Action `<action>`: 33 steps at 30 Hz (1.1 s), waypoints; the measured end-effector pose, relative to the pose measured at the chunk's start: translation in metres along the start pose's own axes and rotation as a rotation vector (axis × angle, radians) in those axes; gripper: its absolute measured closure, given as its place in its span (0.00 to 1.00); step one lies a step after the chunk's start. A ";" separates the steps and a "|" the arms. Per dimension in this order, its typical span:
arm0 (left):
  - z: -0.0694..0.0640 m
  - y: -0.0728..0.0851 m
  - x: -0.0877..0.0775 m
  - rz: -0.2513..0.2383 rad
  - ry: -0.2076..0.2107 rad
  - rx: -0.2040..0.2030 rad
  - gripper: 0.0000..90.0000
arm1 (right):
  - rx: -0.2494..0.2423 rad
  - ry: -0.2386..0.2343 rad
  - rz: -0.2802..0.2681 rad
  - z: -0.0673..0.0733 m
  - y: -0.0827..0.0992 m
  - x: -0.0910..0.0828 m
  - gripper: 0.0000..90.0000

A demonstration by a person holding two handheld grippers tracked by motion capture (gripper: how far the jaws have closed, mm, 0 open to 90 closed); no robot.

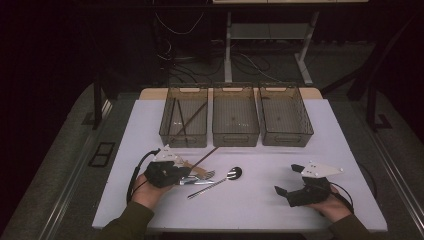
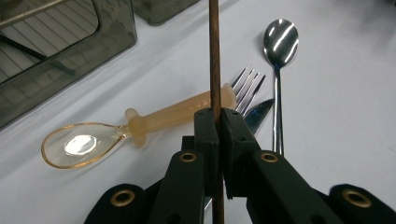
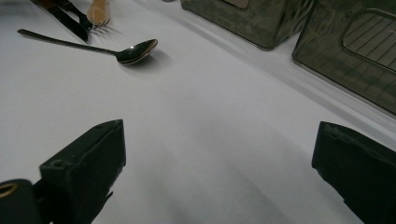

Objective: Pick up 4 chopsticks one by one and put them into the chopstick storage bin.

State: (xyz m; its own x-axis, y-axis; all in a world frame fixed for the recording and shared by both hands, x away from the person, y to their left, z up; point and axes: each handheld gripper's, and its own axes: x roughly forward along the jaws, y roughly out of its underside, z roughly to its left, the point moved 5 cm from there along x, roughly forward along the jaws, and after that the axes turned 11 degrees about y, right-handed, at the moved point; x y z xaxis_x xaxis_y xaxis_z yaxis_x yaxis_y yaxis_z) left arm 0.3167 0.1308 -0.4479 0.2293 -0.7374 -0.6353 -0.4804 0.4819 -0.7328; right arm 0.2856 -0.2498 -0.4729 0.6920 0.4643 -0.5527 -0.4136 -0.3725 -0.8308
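Left gripper [image 2: 217, 116], jaws clenched on a brown chopstick [image 2: 214, 56] above the cutlery pile; its own view resolves a translucent amber spoon [image 2: 84, 144], a fork [image 2: 247, 86] and a steel spoon [image 2: 279, 42]. Right gripper [image 1: 289, 181], jaws released and wide apart, rests on bare white tabletop [image 1: 260, 200], well apart from the three bins [image 1: 235, 131].

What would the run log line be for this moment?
left tongs: shut on chopstick | right tongs: open, nothing between, over bare table | metal spoon, fork, translucent spoon: on table
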 end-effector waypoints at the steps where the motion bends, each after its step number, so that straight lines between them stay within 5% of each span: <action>1: 0.001 -0.001 -0.001 0.002 0.003 0.002 0.95 | -0.001 0.000 0.000 0.000 0.000 0.000 0.03; 22: 0.015 -0.020 -0.007 -0.037 -0.009 -0.006 0.95 | 0.000 0.001 0.000 0.000 0.000 0.001 0.03; 33: 0.030 -0.035 -0.012 -0.057 -0.054 -0.003 0.95 | 0.000 0.002 -0.001 0.000 0.000 0.001 0.03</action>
State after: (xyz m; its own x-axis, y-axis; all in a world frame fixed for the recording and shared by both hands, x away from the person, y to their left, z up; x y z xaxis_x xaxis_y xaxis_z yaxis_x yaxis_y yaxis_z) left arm 0.3564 0.1370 -0.4220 0.3021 -0.7368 -0.6048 -0.4675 0.4384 -0.7676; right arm 0.2865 -0.2490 -0.4734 0.6935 0.4633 -0.5518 -0.4132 -0.3717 -0.8314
